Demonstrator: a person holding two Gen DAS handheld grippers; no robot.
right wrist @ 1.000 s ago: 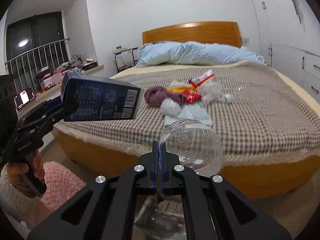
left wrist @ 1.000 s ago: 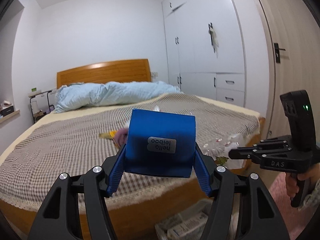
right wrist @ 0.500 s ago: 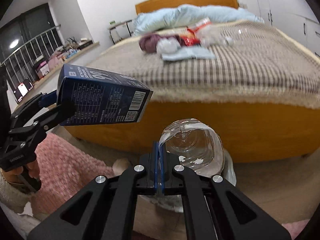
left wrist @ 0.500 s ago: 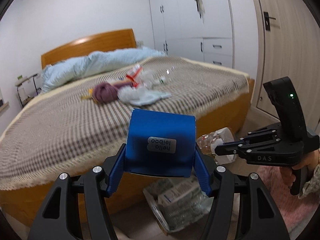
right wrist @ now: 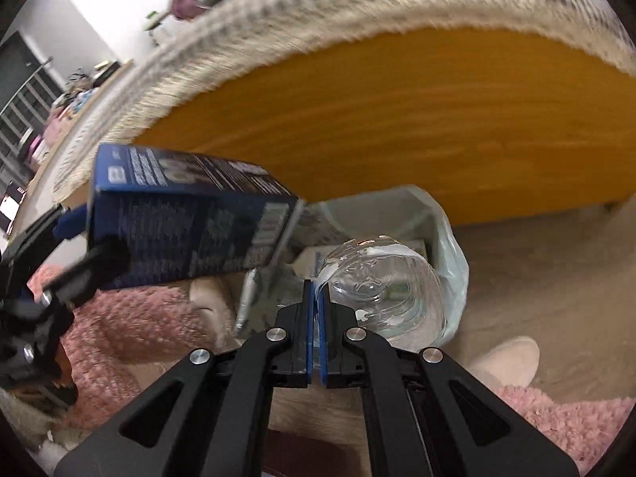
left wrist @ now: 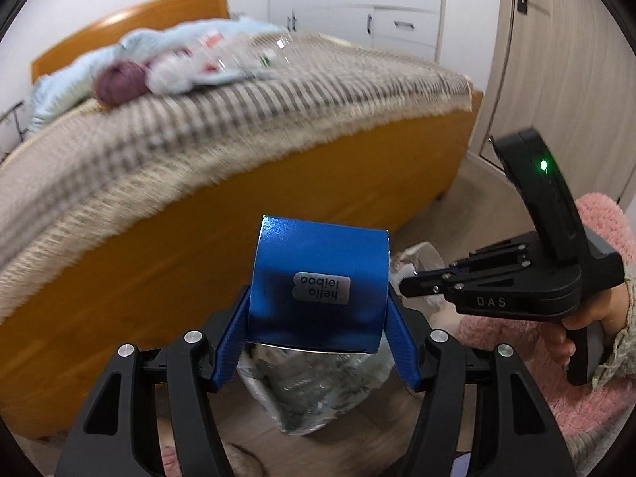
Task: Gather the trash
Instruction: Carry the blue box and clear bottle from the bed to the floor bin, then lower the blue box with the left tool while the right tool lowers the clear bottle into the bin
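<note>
Both grippers lowered from bed to trash bag (right wrist: pixel 445 238), left gripper (left wrist: pixel 318 318) clamping blue carton (left wrist: pixel 318 274), right gripper (right wrist: pixel 317 298) pinching clear bottle (right wrist: pixel 381 282)

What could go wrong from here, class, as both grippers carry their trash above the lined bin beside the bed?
1. The right gripper pinches only a thin edge of the clear plastic bottle, so it might slip and miss the bin.
2. The blue carton in the left gripper is long and could catch the rim.
3. Carton and bottle sit close and may collide.
</note>
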